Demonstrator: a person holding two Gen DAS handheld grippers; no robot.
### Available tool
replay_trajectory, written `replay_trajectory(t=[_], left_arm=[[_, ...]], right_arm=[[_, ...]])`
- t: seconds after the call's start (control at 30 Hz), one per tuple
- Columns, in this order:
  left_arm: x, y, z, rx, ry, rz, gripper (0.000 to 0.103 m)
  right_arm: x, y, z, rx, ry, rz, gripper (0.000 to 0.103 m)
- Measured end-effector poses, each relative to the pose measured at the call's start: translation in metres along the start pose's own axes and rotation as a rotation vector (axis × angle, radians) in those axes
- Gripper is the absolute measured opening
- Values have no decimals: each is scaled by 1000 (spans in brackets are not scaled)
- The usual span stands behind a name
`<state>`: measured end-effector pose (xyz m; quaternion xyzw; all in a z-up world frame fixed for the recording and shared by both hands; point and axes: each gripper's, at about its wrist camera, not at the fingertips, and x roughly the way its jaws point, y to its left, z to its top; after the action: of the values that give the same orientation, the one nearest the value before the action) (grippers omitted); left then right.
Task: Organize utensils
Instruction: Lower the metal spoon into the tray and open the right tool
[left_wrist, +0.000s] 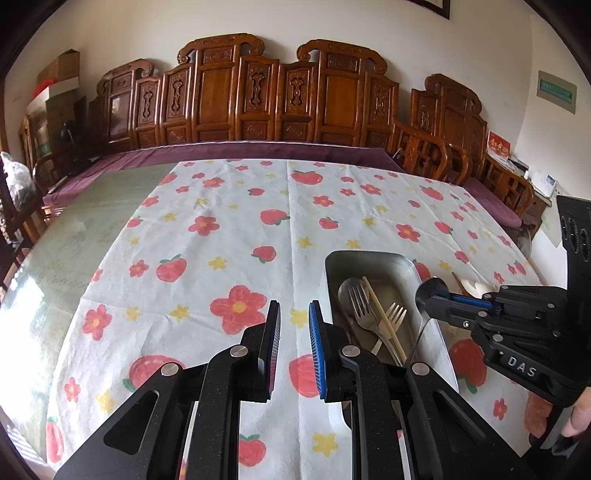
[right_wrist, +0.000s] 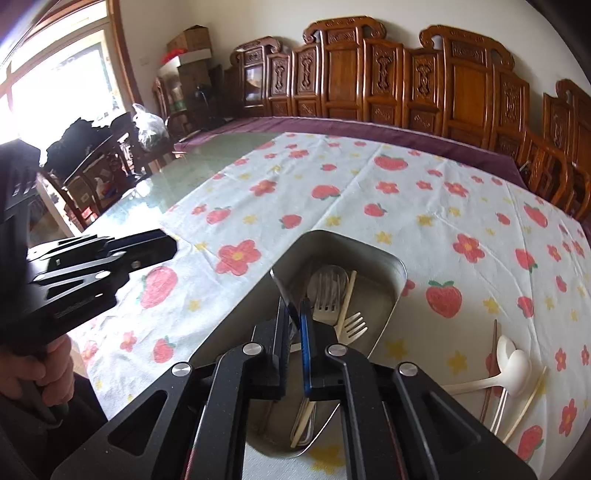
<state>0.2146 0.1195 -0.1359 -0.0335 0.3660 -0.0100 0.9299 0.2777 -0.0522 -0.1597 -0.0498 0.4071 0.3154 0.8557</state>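
- The right claw (right_wrist: 294, 325) is closed on a thin metal utensil (right_wrist: 279, 282) over the steel tray (right_wrist: 400, 271); its lower part is hidden between the pads.
- The left claw (left_wrist: 294, 334) stands open and empty, left of the tray (left_wrist: 369, 255).
- In the tray, the metal fork (right_wrist: 325, 295) and pale fork (right_wrist: 352, 325) point their tines toward the frame's top.
- At lower right on the desk, a white spoon (right_wrist: 511, 363) and chopsticks (right_wrist: 491, 363) are partly cut off.

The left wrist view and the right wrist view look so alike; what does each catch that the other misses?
Only the left wrist view shows the open left tool over bare tablecloth.

Only the right wrist view shows a bright window, the white spoon and chopsticks lying outside the tray, and the right tool shut on a metal utensil.

Both show the metal tray holding forks, and the carved wooden chairs.
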Motion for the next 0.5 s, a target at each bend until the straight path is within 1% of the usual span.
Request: replay_trajectory(t=[0.07, 0.17, 0.3, 0.37, 0.47, 0.5], left_arm=[[0, -1, 0, 2, 1, 0, 15], [0, -1, -1, 2, 1, 0, 15], [-1, -2, -2, 4, 1, -1, 15], [0, -4, -2, 9, 2, -3, 15], [1, -6, -3, 14, 3, -6, 15], [1, -7, -3, 16, 3, -8, 15]], right_arm=[[9, -4, 0, 6, 16, -8, 3], [20, -10, -2, 9, 25, -8, 2], [37, -17, -2, 35, 74, -3, 2], [45, -17, -1, 29, 97, -23, 3], [45, -17, 1, 18, 91, -28, 6], [41, -17, 1, 15, 77, -26, 6]])
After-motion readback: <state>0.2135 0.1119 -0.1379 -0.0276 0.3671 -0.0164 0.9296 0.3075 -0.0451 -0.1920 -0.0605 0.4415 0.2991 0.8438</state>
